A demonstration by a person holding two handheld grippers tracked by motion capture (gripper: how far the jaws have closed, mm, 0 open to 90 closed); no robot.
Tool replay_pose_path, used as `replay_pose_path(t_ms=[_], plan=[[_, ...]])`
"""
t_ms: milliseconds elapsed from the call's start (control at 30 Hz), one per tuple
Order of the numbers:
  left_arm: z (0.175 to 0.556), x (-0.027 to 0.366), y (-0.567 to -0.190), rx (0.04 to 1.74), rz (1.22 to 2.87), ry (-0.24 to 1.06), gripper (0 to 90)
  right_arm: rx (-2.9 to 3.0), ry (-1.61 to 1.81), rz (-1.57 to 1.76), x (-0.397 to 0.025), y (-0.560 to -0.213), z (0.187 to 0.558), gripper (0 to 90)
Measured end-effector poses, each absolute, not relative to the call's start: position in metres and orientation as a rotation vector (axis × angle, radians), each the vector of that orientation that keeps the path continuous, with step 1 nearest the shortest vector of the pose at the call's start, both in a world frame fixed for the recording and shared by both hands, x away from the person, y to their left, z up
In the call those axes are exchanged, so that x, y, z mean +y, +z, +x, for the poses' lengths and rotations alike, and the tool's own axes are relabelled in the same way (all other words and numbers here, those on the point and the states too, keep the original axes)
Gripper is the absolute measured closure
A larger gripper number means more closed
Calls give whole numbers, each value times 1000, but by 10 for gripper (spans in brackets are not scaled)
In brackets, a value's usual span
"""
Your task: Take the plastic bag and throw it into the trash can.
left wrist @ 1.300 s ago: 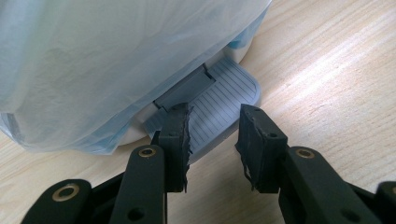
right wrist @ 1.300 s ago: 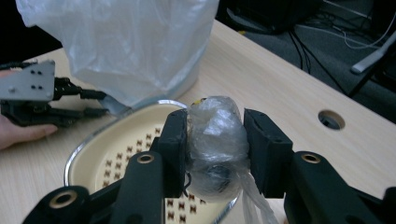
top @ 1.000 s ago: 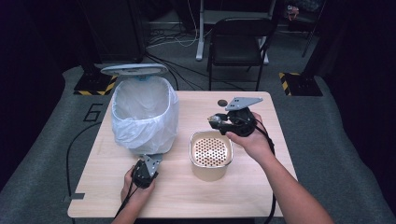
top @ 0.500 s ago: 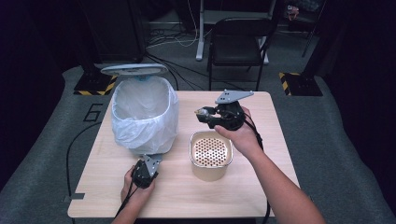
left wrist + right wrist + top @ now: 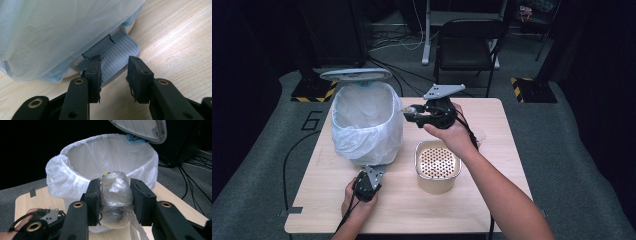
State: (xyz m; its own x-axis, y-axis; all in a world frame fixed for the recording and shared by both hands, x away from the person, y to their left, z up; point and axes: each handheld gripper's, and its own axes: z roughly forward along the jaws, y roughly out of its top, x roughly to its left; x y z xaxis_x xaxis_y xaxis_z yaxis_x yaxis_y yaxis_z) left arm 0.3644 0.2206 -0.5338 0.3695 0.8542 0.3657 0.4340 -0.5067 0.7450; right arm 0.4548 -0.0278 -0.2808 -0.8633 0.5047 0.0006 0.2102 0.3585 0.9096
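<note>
A pedal bin (image 5: 367,122) lined with a white plastic bag stands at the table's left, its grey lid (image 5: 356,75) raised. My right gripper (image 5: 409,114) hovers just right of the bin's rim, shut on a crumpled clear plastic wad (image 5: 115,192), and the bin's open mouth (image 5: 105,157) lies right behind it. At the bin's foot, my left gripper (image 5: 367,182) sits low on the table. Its jaws are open in the left gripper view, and its tips (image 5: 115,72) rest at the grey ribbed pedal (image 5: 120,51).
A beige container (image 5: 438,165) with a perforated insert stands on the wooden table (image 5: 507,200) under my right forearm. A black chair (image 5: 469,35) and cables lie on the floor beyond the table's far edge.
My right gripper has carried the plastic wad leftward, from above the beige container to the bin's rim. The left gripper stays at the pedal and the lid stays raised.
</note>
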Motion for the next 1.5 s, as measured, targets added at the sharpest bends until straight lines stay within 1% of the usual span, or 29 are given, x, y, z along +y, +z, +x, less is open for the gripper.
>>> replay_pose_path(t_ms=[200,700,733,933,967,1000,1500], plan=[[364,221,-534,1110,2096,1018,637,2360,1507,606,-7,-276,457,614],[364,221,-533,1113,2108,1014,637,2366,1523,576,14,-277,460,614],[365,222,-532,1096,2127,1027,637,2363,1528,579,17,-277,461,614],[365,222,-532,1099,2126,1026,637,2354,1516,565,38,-277,467,613],[365,221,-533,1096,2102,1059,638,2356,1511,564,41,-277,468,613],[365,222,-532,1096,2127,1026,637,2355,1510,559,44,-278,469,613],[365,222,-532,1096,2128,1026,638,2334,1539,559,80,-278,479,613]])
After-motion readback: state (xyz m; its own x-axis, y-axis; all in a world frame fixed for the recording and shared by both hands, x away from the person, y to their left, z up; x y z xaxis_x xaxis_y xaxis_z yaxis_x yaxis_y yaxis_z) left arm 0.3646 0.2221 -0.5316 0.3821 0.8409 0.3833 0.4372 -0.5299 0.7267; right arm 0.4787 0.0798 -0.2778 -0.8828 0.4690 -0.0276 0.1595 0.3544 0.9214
